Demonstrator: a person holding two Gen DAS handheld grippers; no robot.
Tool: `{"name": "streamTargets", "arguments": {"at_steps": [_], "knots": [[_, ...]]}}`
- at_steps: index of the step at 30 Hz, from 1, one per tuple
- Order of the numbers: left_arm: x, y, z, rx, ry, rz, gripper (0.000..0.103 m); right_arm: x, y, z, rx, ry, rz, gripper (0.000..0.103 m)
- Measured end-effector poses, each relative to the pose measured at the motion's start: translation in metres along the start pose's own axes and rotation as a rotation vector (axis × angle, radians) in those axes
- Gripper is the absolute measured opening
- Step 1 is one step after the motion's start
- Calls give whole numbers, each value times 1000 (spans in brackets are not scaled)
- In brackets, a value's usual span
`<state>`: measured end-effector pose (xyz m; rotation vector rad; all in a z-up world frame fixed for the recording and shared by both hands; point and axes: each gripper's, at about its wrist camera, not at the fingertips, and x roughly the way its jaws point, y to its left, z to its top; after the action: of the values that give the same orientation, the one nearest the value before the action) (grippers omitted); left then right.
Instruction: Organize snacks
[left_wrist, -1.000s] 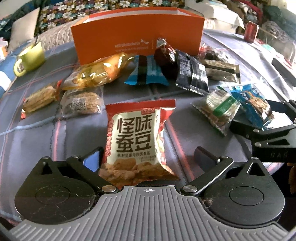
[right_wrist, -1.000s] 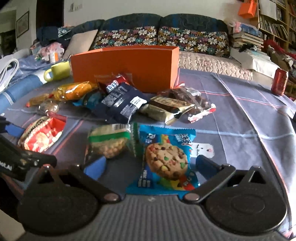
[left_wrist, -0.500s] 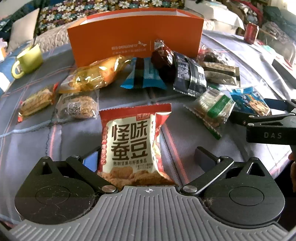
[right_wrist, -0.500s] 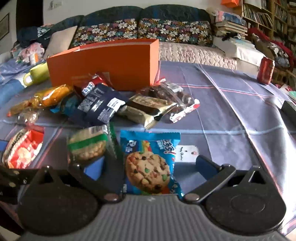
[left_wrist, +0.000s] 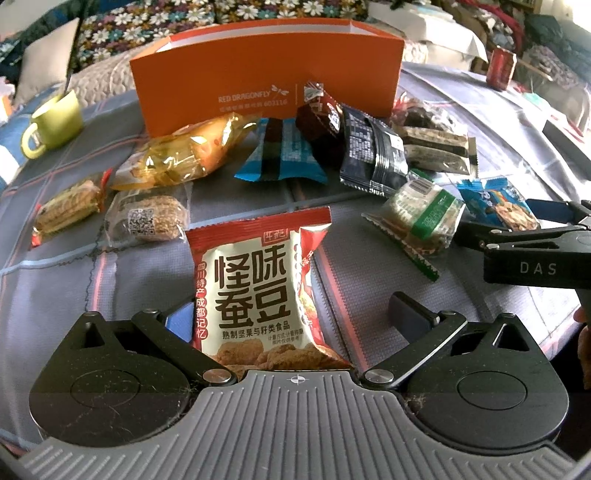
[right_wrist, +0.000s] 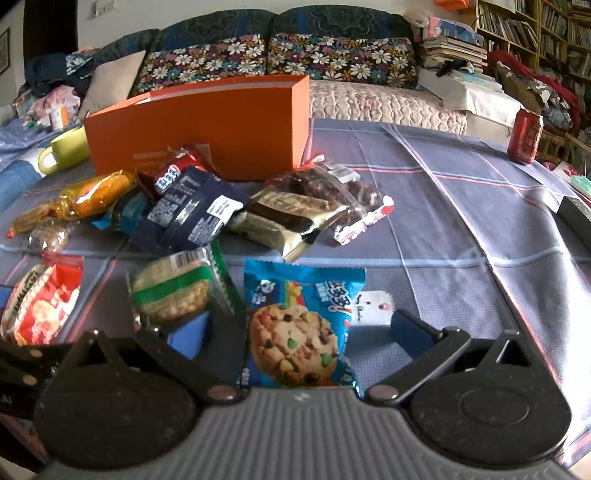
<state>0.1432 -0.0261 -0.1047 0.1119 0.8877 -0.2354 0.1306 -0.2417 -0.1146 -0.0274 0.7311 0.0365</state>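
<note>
My left gripper (left_wrist: 291, 317) is open around a red and silver snack packet (left_wrist: 258, 288) lying on the cloth; the packet sits between the fingers, nearer the left one. My right gripper (right_wrist: 299, 332) is open around a blue cookie packet (right_wrist: 299, 325), also seen from the left wrist view (left_wrist: 506, 206). A green-labelled packet (right_wrist: 173, 291) lies beside its left finger. An orange box (left_wrist: 266, 77) stands upright behind a pile of several snack packets (left_wrist: 280, 147).
A green mug (left_wrist: 55, 122) stands at the far left and a red can (right_wrist: 524, 134) at the far right. The grey checked tablecloth (right_wrist: 461, 221) covers the table. A dark flat object (right_wrist: 576, 214) lies at the right edge. A sofa stands behind.
Both grippers have moved forward, so each packet now lies deeper between its fingers. Both grippers stay open. The packets have not moved on the cloth.
</note>
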Motion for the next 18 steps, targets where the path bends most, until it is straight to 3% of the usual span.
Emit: {"name": "streamTargets", "arguments": {"at_steps": [10,16,17,18], "knots": [[0,0,0,1,2,-1,84,-2,-1,0,-8,3,11,102],[-2,2,-3,15,-5,-15,84,-14,-11,-9,12,-24,108,102],[-2,2,-3,17,-7,-16,84,-15,-11,-9,7,-26,111,101],[-1,2,-3,19,-9,-17,84,-17,-11,-10,-3,-35,103,92]]}}
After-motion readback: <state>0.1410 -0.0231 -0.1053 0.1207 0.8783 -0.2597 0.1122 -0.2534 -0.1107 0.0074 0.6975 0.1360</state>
